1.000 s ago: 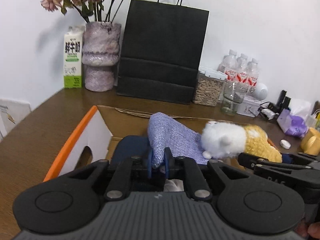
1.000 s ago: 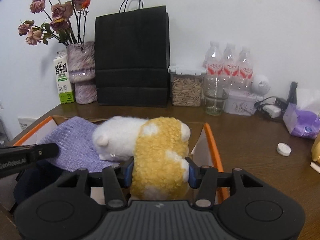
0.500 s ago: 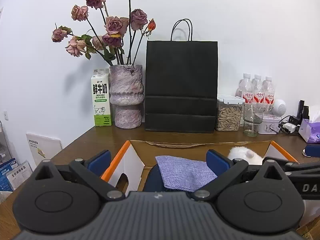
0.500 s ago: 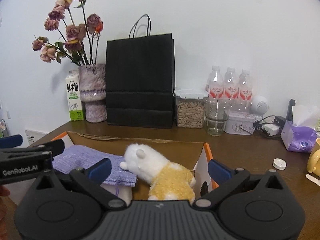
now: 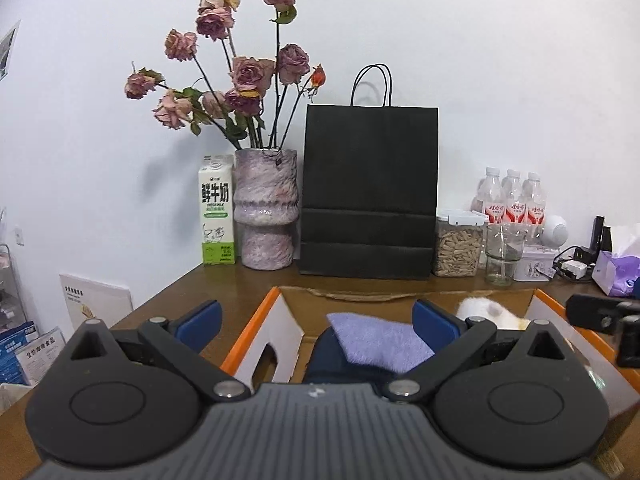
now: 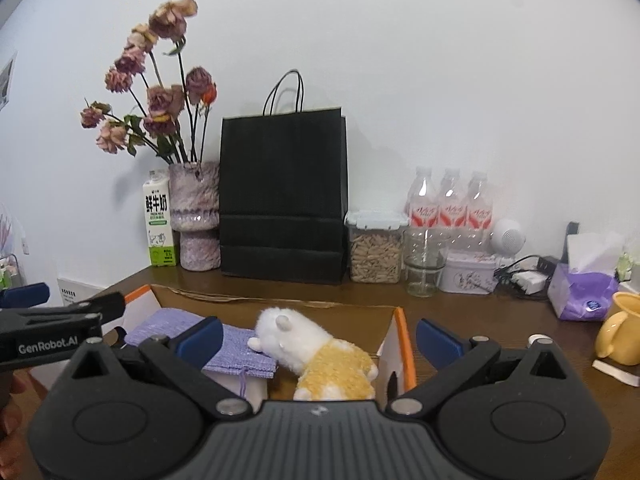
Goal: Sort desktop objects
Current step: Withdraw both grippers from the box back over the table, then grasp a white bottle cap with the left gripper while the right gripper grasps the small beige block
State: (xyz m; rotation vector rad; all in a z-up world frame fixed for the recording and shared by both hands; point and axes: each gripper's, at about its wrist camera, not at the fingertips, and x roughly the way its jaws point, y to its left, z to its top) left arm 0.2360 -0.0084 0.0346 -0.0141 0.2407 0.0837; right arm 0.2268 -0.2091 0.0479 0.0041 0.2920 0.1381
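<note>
An open cardboard box (image 5: 276, 320) with orange edges sits on the wooden desk. Inside it lie a lilac knitted pouch (image 5: 376, 338) on a dark blue item and a white and yellow plush toy (image 6: 320, 352), whose head just shows in the left wrist view (image 5: 482, 308). The box (image 6: 400, 344) and the pouch (image 6: 240, 352) also show in the right wrist view. My left gripper (image 5: 316, 316) is open and empty above the box's near left side. My right gripper (image 6: 320, 336) is open and empty above the plush.
At the back stand a milk carton (image 5: 216, 210), a vase of dried roses (image 5: 266, 208), a black paper bag (image 5: 370, 192), a seed jar (image 5: 458, 248), a glass (image 5: 504, 254) and water bottles (image 5: 514, 198). A tissue pack (image 6: 580, 288), a yellow mug (image 6: 622, 330) and a white cap (image 6: 538, 338) lie right.
Both grippers opened and let go: the left released the lilac pouch, the right released the plush toy. Both have pulled back and up from the box.
</note>
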